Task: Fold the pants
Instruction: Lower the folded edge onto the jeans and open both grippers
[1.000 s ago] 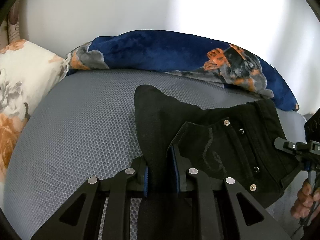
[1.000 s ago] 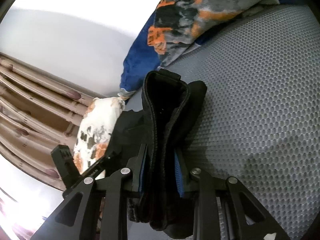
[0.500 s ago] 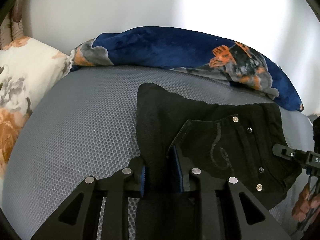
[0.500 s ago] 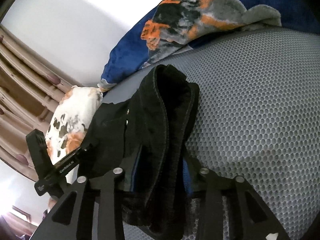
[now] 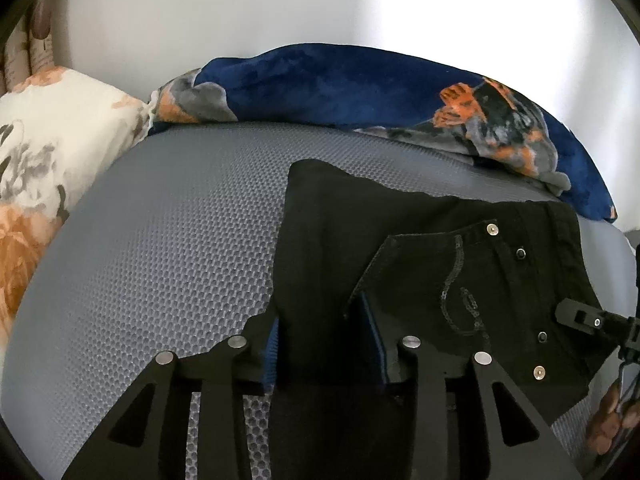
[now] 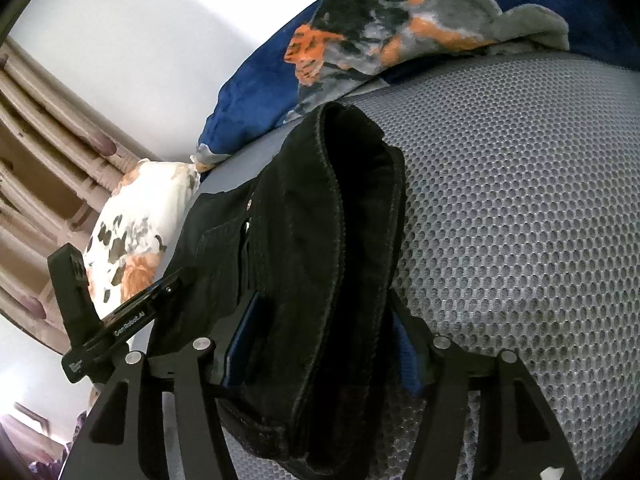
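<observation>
The black pants (image 5: 440, 264) lie folded on the grey mesh bed surface (image 5: 168, 264), back pocket and rivets facing up. My left gripper (image 5: 326, 340) stands with its jaws spread around a fold of the black cloth, which lies loose between the blue pads. My right gripper (image 6: 320, 344) also has its jaws spread, with the thick waistband bundle of the pants (image 6: 336, 216) lying between them. The right gripper's tip shows at the right edge of the left wrist view (image 5: 580, 316).
A blue, grey and orange blanket (image 5: 360, 92) lies bunched along the far edge by the white wall. A floral pillow (image 5: 44, 152) sits at the left. Beige curtains (image 6: 36, 128) hang beyond the pillow.
Both grippers have opened their jaws wider around the pants. The pants have settled lower and flatter on the bed.
</observation>
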### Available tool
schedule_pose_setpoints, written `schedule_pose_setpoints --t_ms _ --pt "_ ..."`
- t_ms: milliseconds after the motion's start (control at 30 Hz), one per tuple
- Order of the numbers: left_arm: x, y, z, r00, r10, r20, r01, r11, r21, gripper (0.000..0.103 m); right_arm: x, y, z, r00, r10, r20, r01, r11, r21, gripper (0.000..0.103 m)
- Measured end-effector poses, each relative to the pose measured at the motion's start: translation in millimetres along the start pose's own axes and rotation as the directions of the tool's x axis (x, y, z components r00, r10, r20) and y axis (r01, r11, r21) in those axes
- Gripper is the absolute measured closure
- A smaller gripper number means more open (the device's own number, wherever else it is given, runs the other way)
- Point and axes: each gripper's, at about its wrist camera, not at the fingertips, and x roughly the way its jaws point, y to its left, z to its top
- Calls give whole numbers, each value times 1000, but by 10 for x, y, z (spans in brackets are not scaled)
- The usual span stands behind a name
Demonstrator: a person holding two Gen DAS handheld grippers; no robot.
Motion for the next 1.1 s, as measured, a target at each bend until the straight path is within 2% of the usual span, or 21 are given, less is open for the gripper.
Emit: schedule_pose_setpoints --t_ms 100,167,200,233,333,367,400,467,733,1033,1067,1100 --pt "18 6 -15 1000 15 -2 -15 1000 0 59 4 19 -15 1000 -9 7 9 1000 -15 44" --pt "30 15 -18 999 32 -5 -32 999 -2 48 6 23 -16 1000 -12 9 12 1000 -19 45" --pt "37 25 -19 999 39 -9 -39 999 -4 43 7 27 -16 1000 -14 9 14 1000 -23 52" --pt "42 38 -19 999 38 -11 -38 999 -6 42 14 42 -17 1000 -10 8 11 999 -30 61" --pt "48 60 -19 1000 27 -10 -27 1000 -8 42 22 73 5 1000 1 14 0 999 -39 69" --pt "42 55 -20 1000 26 0 -26 1000 -1 44 16 67 20 1000 6 17 -5 999 -36 70" --pt "38 46 -20 1000 14 8 -14 1000 8 55 5 69 31 1000 10 23 -9 999 -34 72" --pt "53 22 -4 1000 -9 1 9 1000 17 64 -28 112 40 999 4 42 -1 998 -56 75" --pt "46 33 79 1000 -10 17 10 1000 -5 82 -122 115 165 995 5 96 0 999 -53 80" --pt "79 20 99 1000 -10 20 9 1000 5 83 -87 -35 106 995 0 95 1 1000 -18 79" --pt "82 18 96 1000 -7 20 6 1000 5 83 -80 -46 105 996 8 86 -7 1000 -11 79" --pt "91 15 93 1000 1 17 -1 1000 5 81 -76 -64 112 997 10 75 -10 1000 0 74"
